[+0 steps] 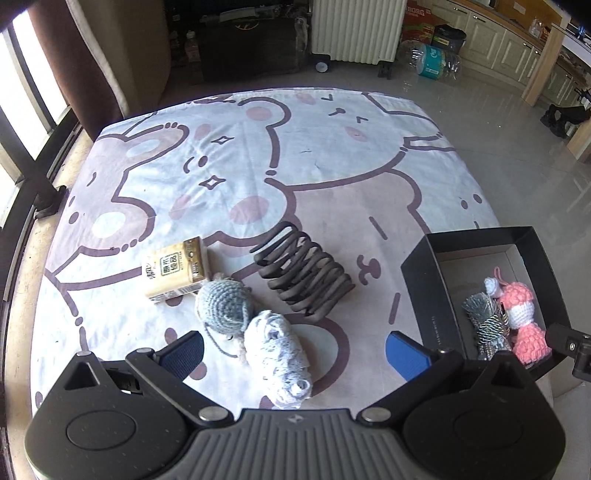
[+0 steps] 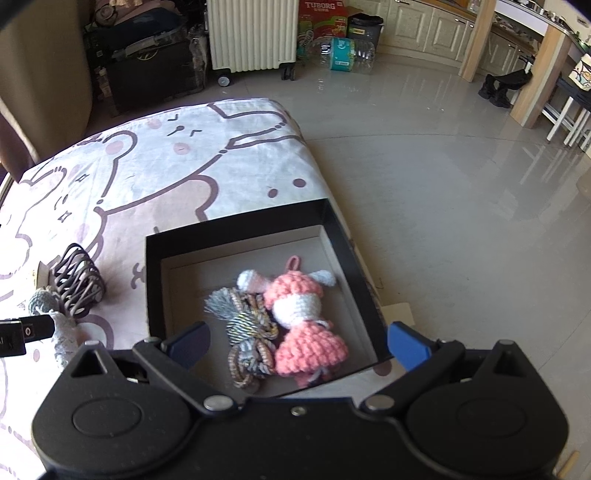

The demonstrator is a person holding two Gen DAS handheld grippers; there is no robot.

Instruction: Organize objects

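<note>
Left gripper, fingers spread wide and empty, hangs over pale-blue crochet toy on the bed – prob next for black box, where right gripper, also apart, hovers above pink crochet doll & rope toy.

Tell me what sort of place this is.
Probably an open-plan home, living area beside a kitchen: a cartoon-print blanket over a low surface, a white radiator on wheels, and cream kitchen cabinets behind.
</note>
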